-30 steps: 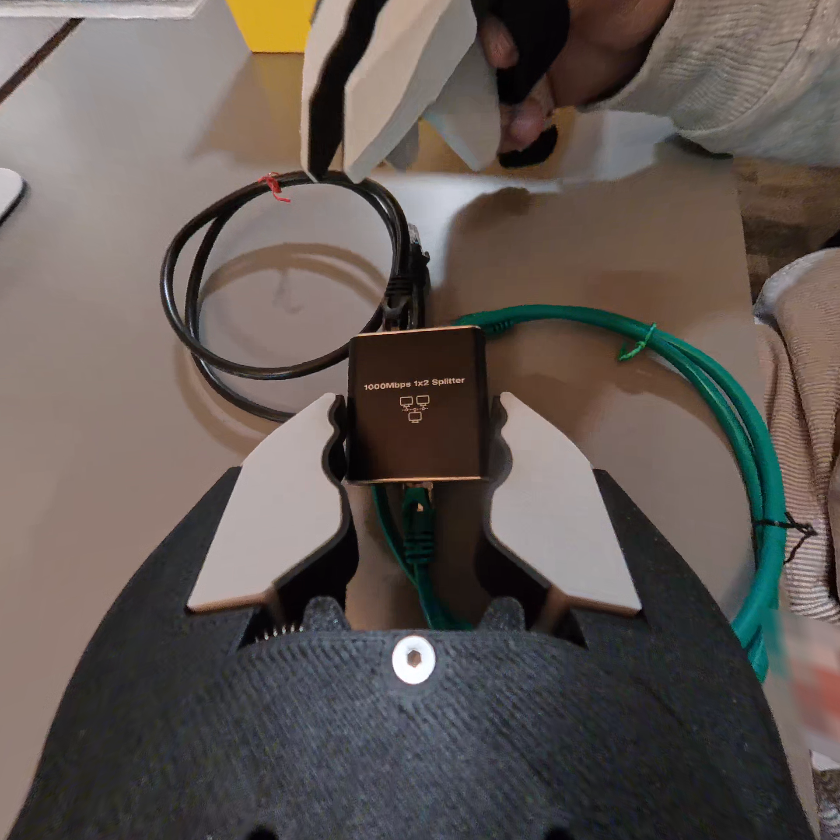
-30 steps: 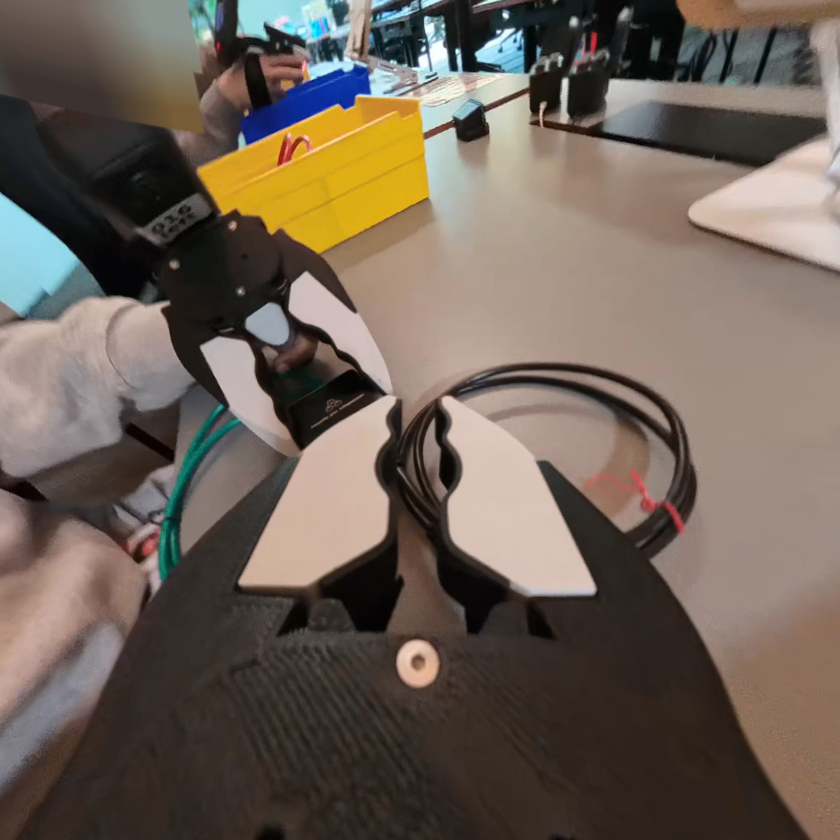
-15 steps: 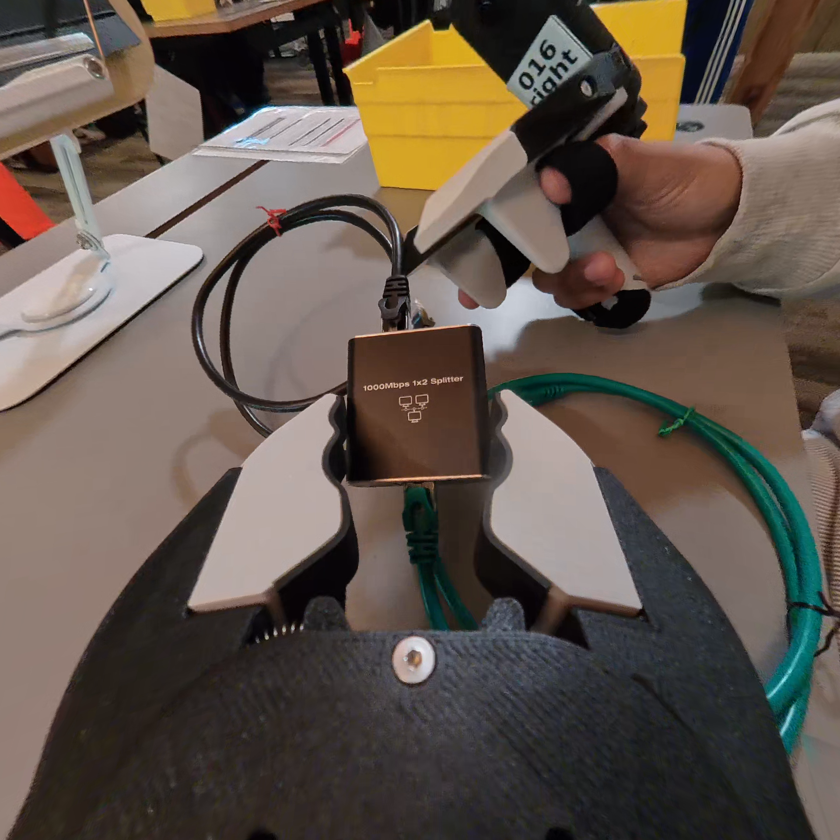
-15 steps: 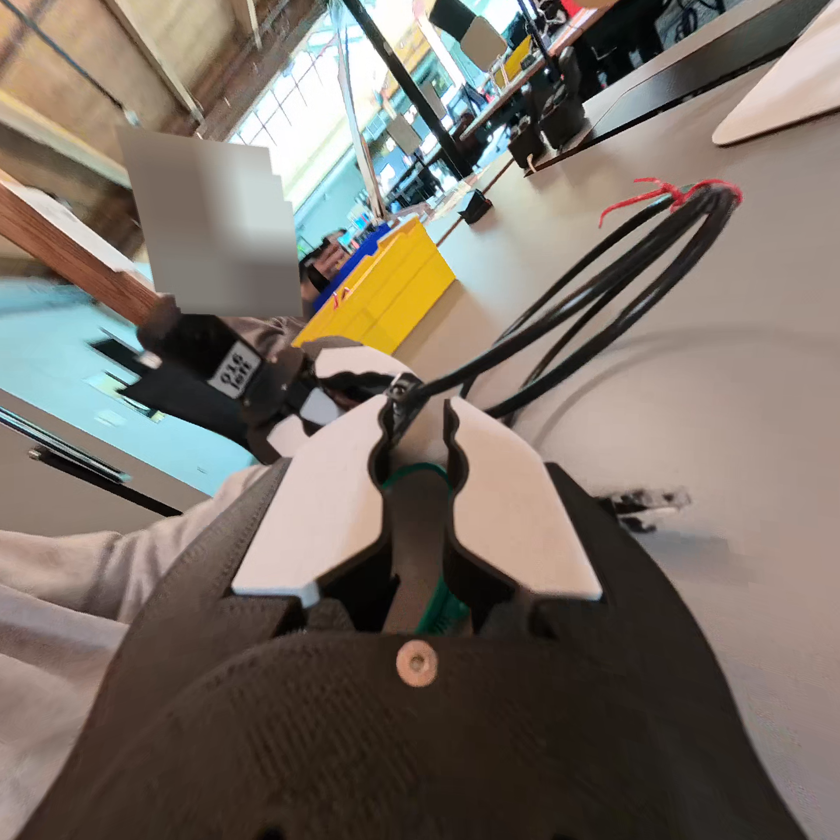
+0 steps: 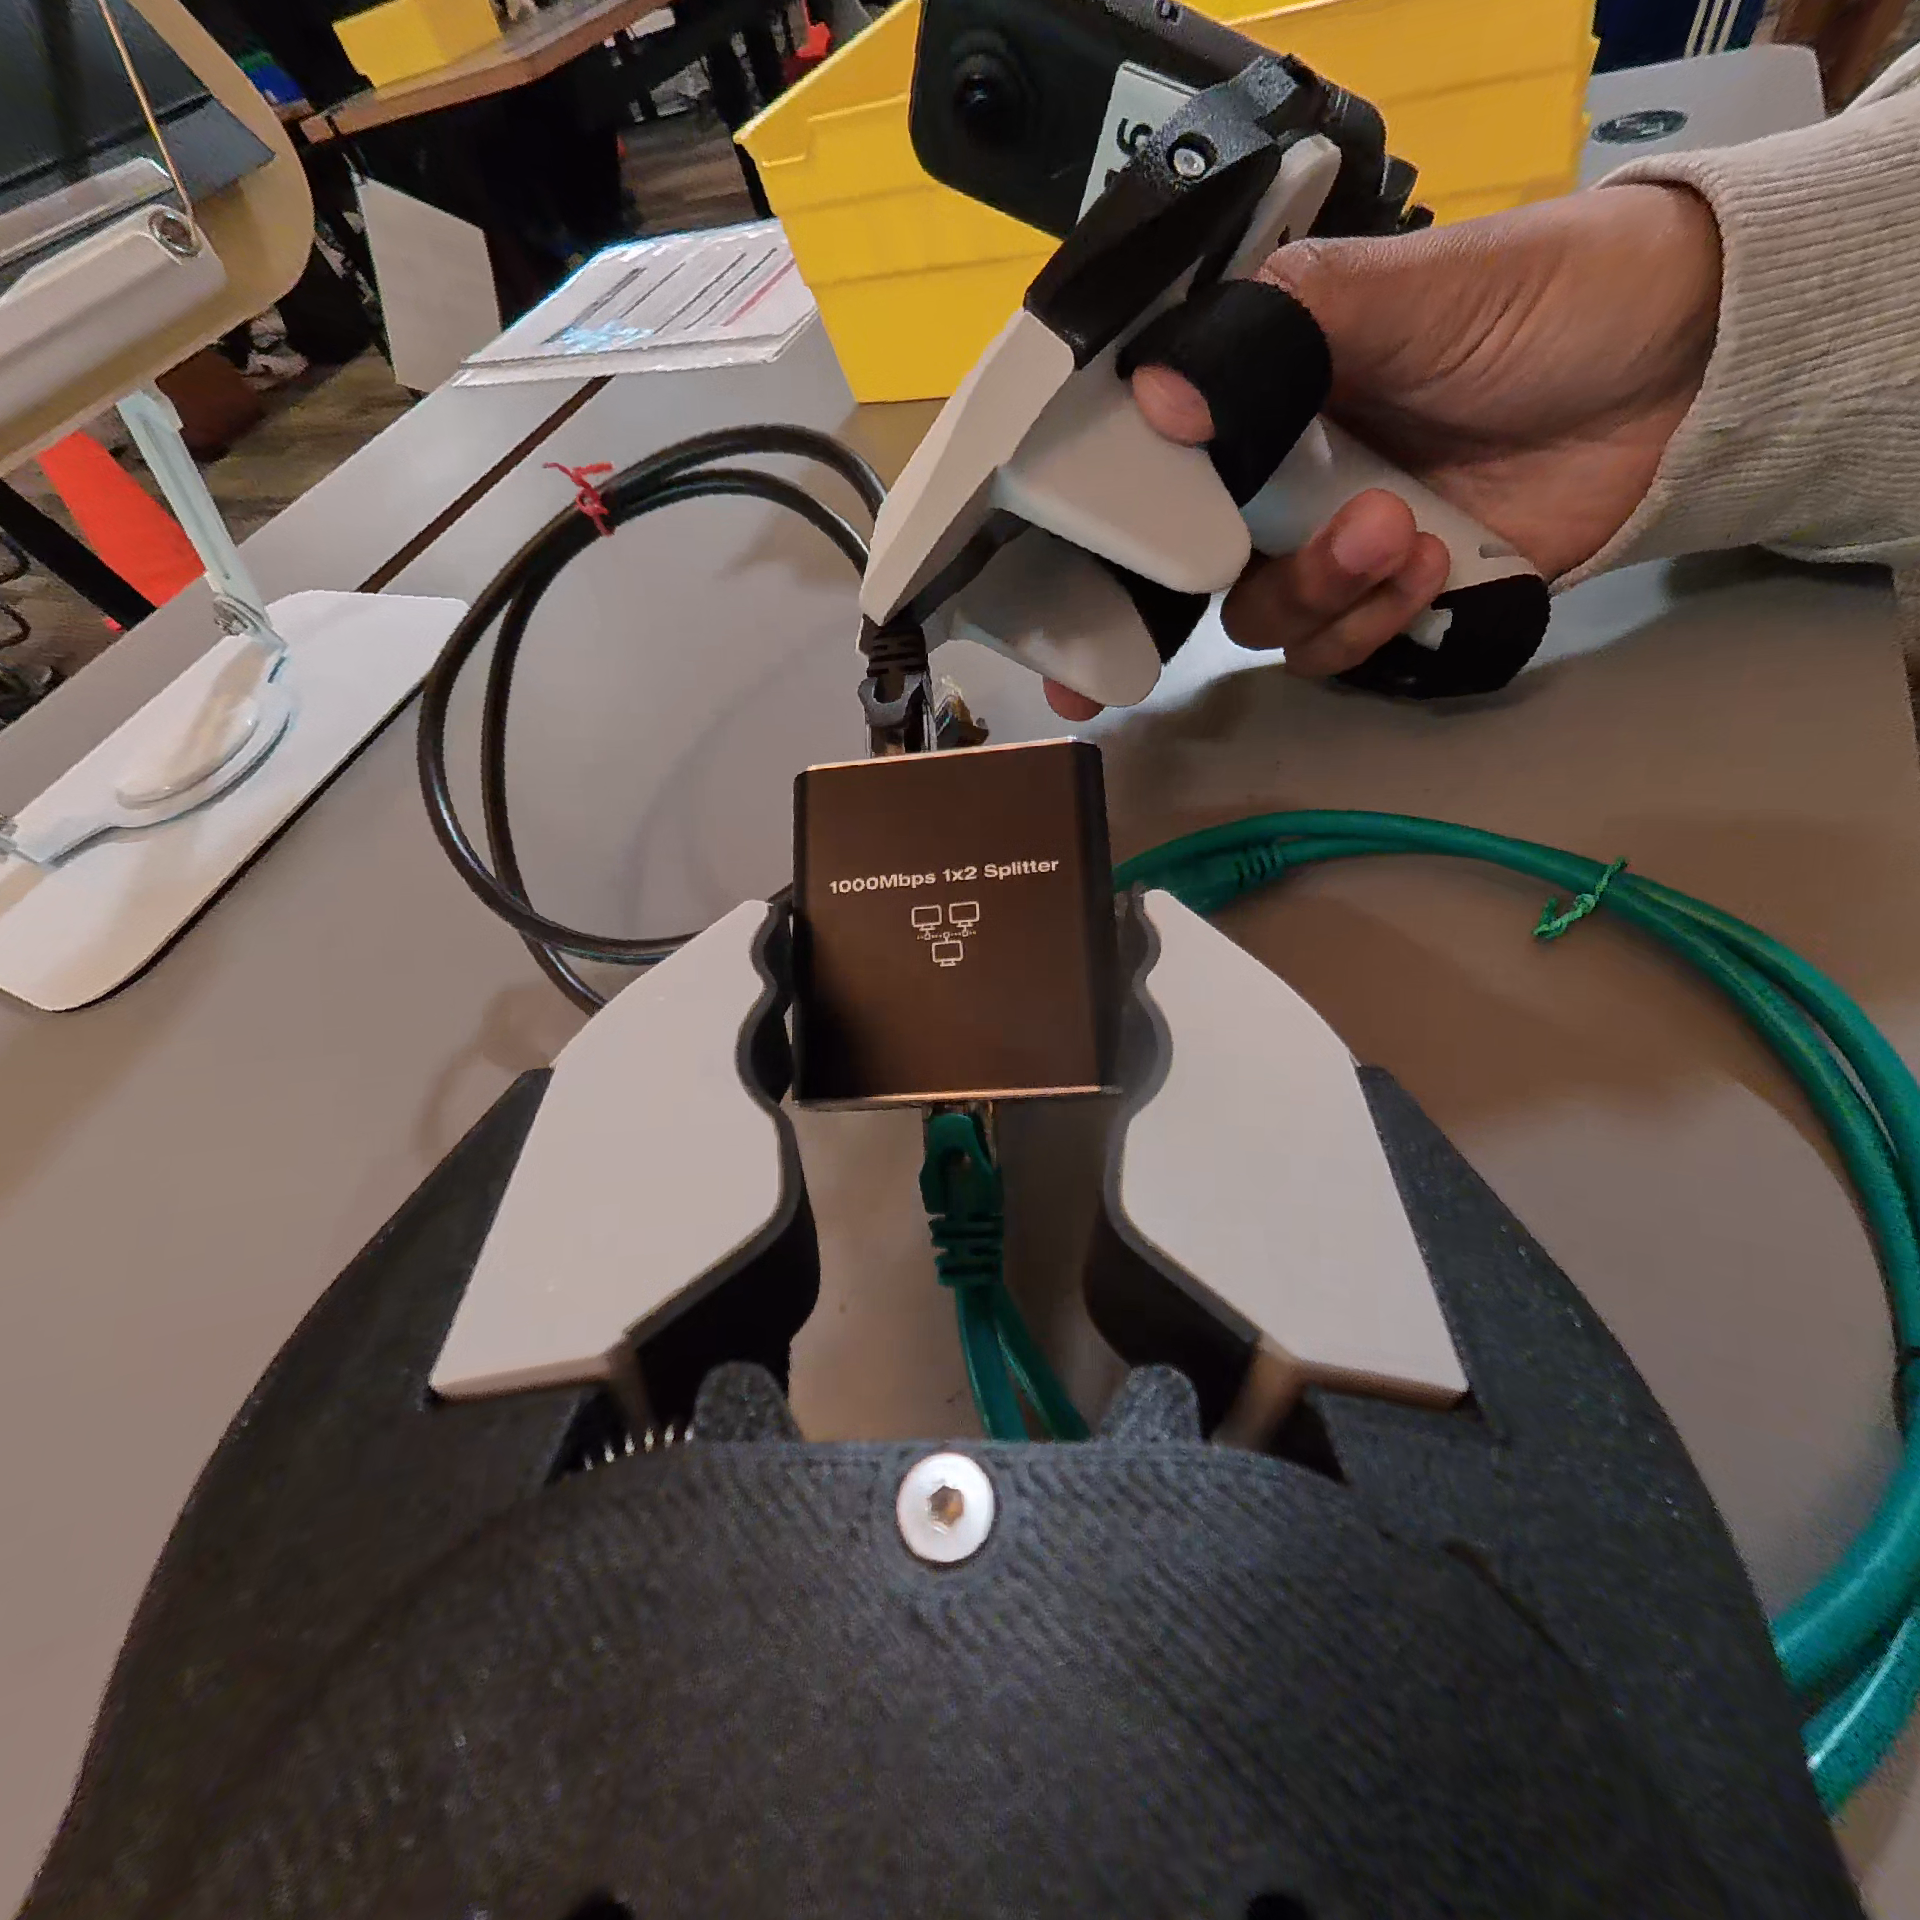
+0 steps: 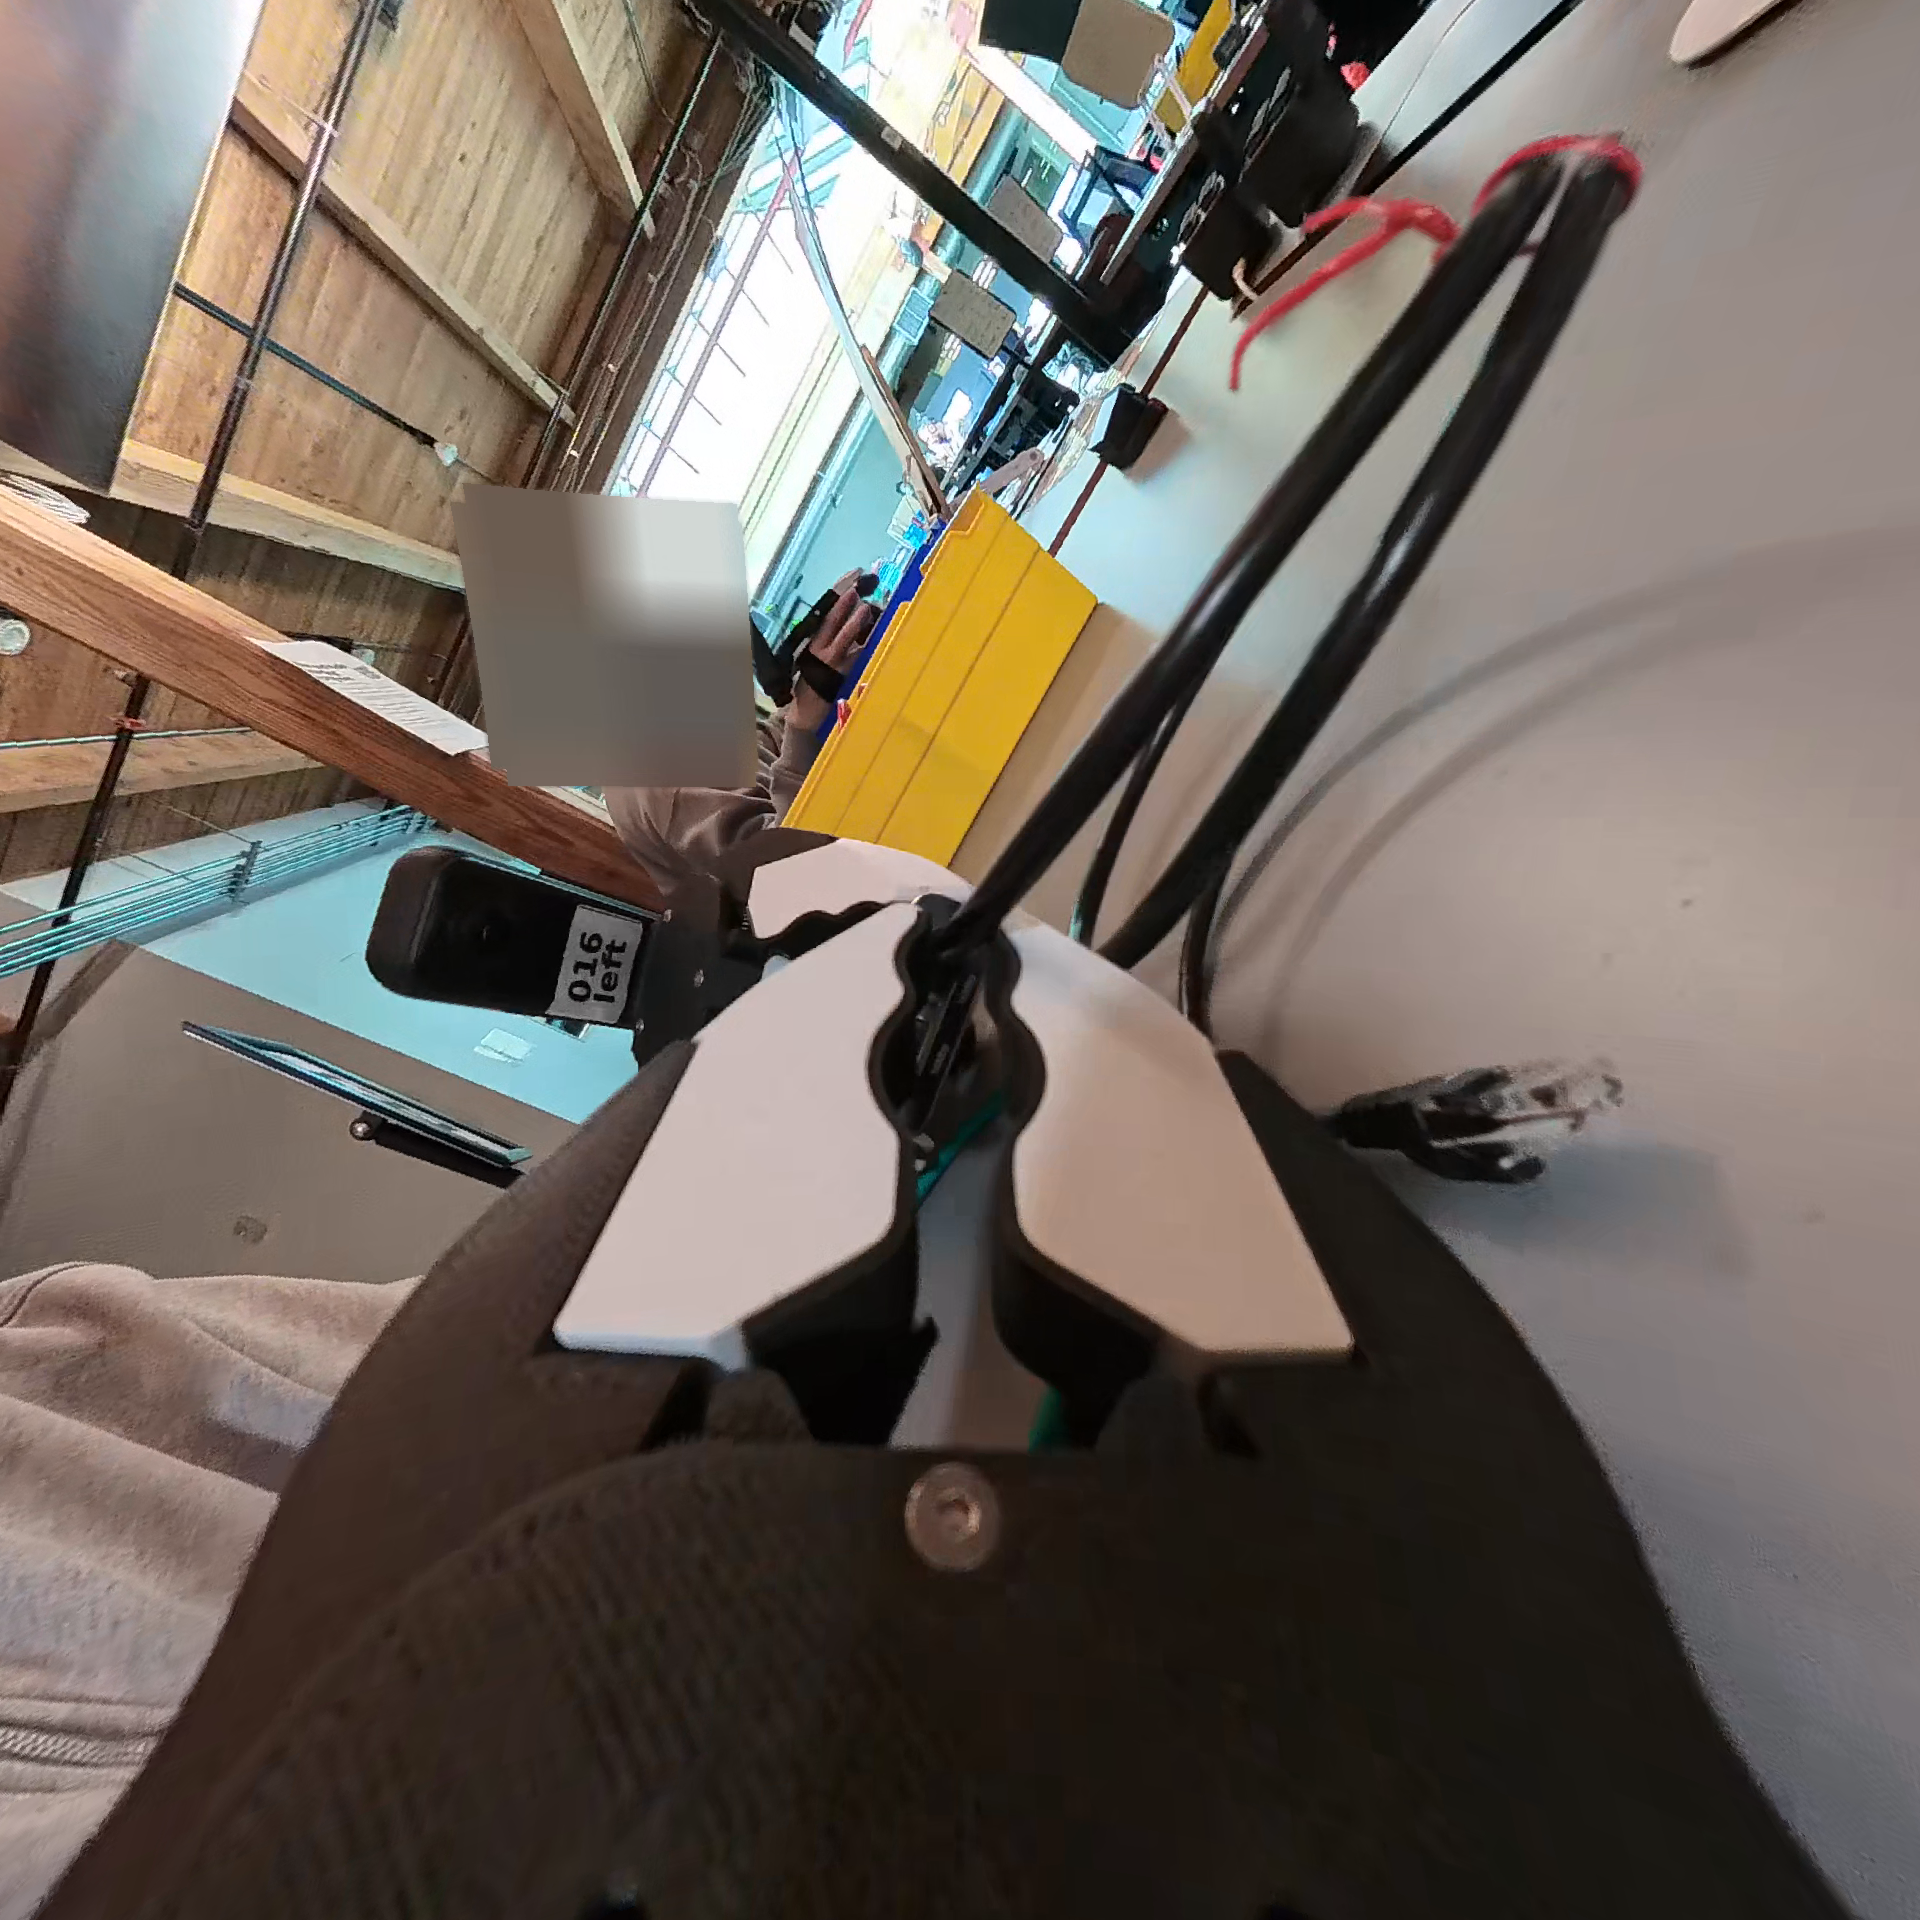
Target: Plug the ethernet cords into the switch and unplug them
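My left gripper [image 5: 951,920] is shut on the black switch [image 5: 951,997] and holds it flat just above the table. A green cord's plug [image 5: 961,1174] sits in the switch's near port, and the green cord [image 5: 1766,1049] coils to the right. My right gripper [image 6: 951,961] is shut on the black cord's plug [image 6: 940,1023]. In the left wrist view that plug [image 5: 894,675] is at the switch's far side, under the right gripper [image 5: 883,613]. How deep it sits is hidden. The black cord [image 5: 468,727] loops left. Its other plug [image 6: 1475,1112] lies on the table.
A yellow bin [image 5: 914,239] stands behind the switch, beside a clear sleeve of papers [image 5: 675,301]. A white stand base [image 5: 187,748] sits at the left. The grey table [image 5: 260,1143] extends left, and its edge runs close on the right. A person sits beyond the bin [image 6: 966,675].
My right gripper left the black coil, shut on the black plug and carried it to the switch's far side, tilting steeply. My left gripper kept its hold on the switch and tipped up.
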### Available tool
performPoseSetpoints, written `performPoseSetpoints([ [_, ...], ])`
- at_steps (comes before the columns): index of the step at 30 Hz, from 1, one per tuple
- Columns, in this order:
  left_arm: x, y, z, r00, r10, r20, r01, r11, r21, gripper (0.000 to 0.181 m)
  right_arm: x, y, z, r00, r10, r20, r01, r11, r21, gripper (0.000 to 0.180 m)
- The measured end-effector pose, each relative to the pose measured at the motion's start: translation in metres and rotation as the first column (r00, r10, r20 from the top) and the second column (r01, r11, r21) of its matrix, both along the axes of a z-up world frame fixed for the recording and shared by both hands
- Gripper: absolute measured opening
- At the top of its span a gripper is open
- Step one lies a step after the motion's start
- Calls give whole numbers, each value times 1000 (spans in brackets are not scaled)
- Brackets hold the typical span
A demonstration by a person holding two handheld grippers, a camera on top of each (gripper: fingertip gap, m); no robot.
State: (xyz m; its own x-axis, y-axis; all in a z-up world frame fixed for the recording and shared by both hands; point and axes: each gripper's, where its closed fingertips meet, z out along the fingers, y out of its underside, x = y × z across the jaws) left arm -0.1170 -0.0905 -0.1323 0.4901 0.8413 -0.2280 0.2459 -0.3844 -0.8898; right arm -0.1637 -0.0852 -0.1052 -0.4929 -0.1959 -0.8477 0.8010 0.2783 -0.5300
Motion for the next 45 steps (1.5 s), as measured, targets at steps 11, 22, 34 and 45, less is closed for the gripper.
performPoseSetpoints([
  [11, -2, 0, -2, 1000, 22, -8, -23, 999, -39, 61, -3, -1, -6, 999, -21, 28, 20, 999, 39, 9],
  [22, -5, -2, -7, 997, 69, -21, -71, 991, -111, 62, -9, -2, -11, 995, -81, 55, 76, 993, 88, 11],
  [34, -9, -4, -3, 992, 119, -38, -122, 988, -93, 62, -16, -8, -9, 962, -229, 148, 218, 972, 86, 8],
  [45, -11, 3, 1, 985, 147, -85, -156, 981, -114, 61, -19, -8, -6, 925, -317, 209, 307, 949, 76, 7],
])
